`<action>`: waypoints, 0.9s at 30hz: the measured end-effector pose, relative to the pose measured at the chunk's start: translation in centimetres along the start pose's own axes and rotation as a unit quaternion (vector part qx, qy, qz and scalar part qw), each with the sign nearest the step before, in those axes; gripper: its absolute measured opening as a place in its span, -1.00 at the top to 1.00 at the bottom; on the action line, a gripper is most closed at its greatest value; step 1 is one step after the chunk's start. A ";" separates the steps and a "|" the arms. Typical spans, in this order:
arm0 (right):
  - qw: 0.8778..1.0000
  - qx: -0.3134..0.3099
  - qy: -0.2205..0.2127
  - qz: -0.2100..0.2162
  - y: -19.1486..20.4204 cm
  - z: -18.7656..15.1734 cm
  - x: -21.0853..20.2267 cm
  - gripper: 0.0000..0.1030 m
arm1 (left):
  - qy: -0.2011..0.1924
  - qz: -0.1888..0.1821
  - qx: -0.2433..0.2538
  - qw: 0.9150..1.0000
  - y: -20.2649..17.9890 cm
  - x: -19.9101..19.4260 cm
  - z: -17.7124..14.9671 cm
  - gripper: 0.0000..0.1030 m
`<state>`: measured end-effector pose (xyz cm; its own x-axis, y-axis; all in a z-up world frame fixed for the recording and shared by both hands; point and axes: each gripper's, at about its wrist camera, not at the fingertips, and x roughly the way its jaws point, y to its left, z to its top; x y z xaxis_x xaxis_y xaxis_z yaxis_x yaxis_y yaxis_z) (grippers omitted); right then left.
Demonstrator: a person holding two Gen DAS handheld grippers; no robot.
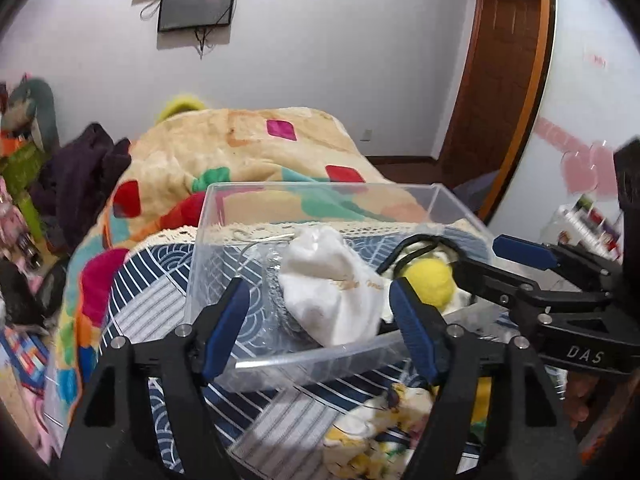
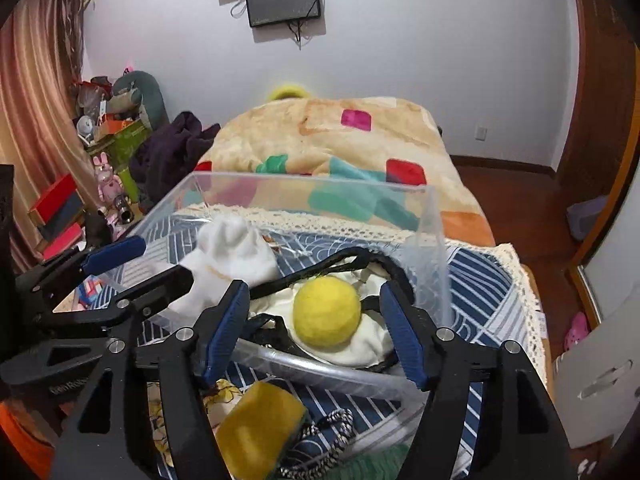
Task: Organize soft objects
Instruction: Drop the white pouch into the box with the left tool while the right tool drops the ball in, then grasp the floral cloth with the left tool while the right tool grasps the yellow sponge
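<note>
1. On the bed, over a blue patterned cloth [image 2: 476,280], stands a clear plastic box [image 2: 434,240] that already holds a white sock [image 2: 228,252], a yellow ball [image 2: 326,312] and a white-and-black soft piece [image 2: 360,350] under the ball
2. Both tools hang at the near rim of the box with nothing held: the left gripper [image 1: 320,328] has its jaws spread wide in front of the sock, and the right gripper [image 2: 310,328] has its jaws spread to either side of the ball, with no clear contact
3. Outside the box, near its front wall, lie a yellow sponge [image 2: 256,428], a black-and-white cord [image 2: 320,436] and a floral cloth [image 1: 384,428]; by my reading these are what is left to sort
4. For the next pick, I judge the sponge the easiest: draw the right gripper back over the rim, come down on the sponge across its narrow side, and close only until it gives slightly
5. Lift high enough to pass the front wall before moving forward, since a jaw that catches the light box could slide it on the cloth
6. Release into the free corner, not onto the ball, which may roll
7. Keep the left tool off to its own side so the two do not collide
</note>
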<state>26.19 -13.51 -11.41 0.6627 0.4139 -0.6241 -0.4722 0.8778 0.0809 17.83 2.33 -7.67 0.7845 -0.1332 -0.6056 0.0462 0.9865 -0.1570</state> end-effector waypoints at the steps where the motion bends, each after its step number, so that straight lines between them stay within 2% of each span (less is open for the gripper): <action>1: 1.000 0.000 -0.005 -0.002 -0.1 0.1 -0.3 -0.33 | -0.003 -0.006 -0.008 1.000 0.3 -0.5 0.1 -0.43; 5: 0.999 -0.003 -0.034 -0.010 -0.3 0.2 -2.3 -0.35 | -0.021 -0.006 -0.022 1.000 1.0 -2.3 0.5 -0.53; 13: 0.998 -0.011 -0.064 -0.023 -0.2 -0.8 -4.7 -0.43 | -0.024 0.004 -0.004 1.000 1.5 -4.6 -0.2 -0.54; 19: 0.998 -0.012 -0.052 -0.015 0.5 -2.8 -4.7 -0.44 | -0.004 0.007 0.015 1.000 1.1 -5.0 -2.3 -0.54; 27: 1.000 -0.014 -0.013 0.017 2.4 -5.6 -3.1 -0.43 | 0.050 0.000 0.042 0.998 0.1 -3.7 -6.0 -0.54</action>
<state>19.77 -14.02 -13.62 0.6607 0.4491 -0.6014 -0.5105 0.8563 0.0787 11.23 2.34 -10.10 0.7190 -0.1381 -0.6811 0.1007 0.9904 -0.0945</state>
